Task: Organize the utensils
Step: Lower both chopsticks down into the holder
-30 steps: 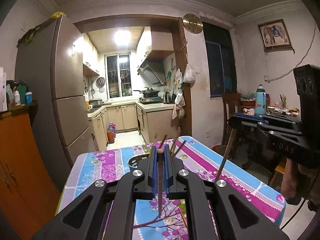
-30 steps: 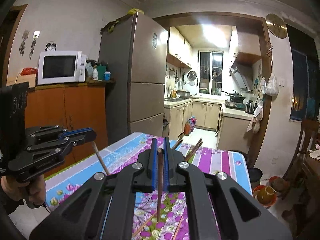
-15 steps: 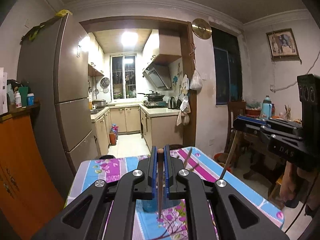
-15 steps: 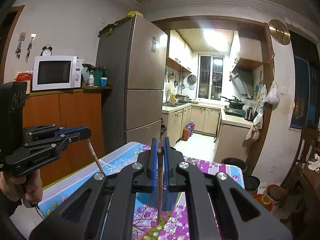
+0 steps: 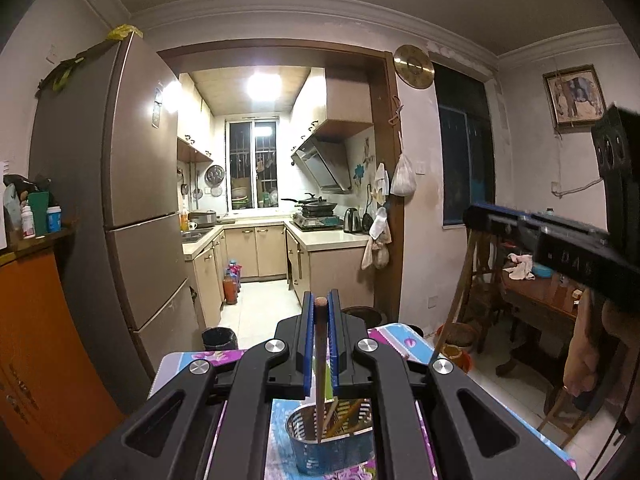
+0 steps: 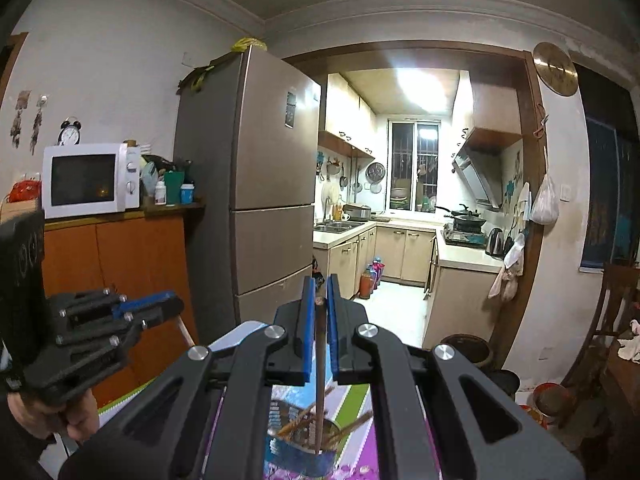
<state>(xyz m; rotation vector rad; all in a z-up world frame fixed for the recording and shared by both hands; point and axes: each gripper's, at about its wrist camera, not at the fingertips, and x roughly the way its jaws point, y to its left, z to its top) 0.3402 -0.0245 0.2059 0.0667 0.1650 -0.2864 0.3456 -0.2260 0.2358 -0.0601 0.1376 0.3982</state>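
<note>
2 chopsticks are held, 1 in each gripper. The left gripper point(image 5: 319, 312) has its blue-padded jaws closed on a dark wooden chopstick point(image 5: 319, 360) whose long axis runs nearly straight up and down in the left wrist view: the rounded butt sits at the top between the pads and the thin end hangs down over a perforated metal utensil holder point(image 5: 332, 440). The right gripper point(image 6: 319, 312) is likewise clamped on a second chopstick point(image 6: 319, 380), also close to vertical, its lower tip pointing into the same holder point(image 6: 300, 452), where several more chopsticks point(image 6: 300, 420) lean at slants against the rim. Whether either held tip touches the holder or its contents cannot be told.

The holder stands on a worktop point(image 5: 196, 360) covered with a floral cloth in purple, blue and white, with a green stripe showing in the right wrist view. Each gripper appears in the other's view, held by a hand point(image 6: 78, 416), with its chopstick slanting down from the jaws.

Beyond the worktop a wide doorway opens into a lit kitchen with beige cabinets, a barred window, a range hood and pans on a stove. A tall bronze refrigerator point(image 6: 256, 184) stands left of the doorway, and beside it an orange cabinet carries a white microwave point(image 6: 90, 180). A round brass clock point(image 5: 414, 67) hangs right of the doorway, and a framed picture point(image 5: 575, 96) on the right wall.
</note>
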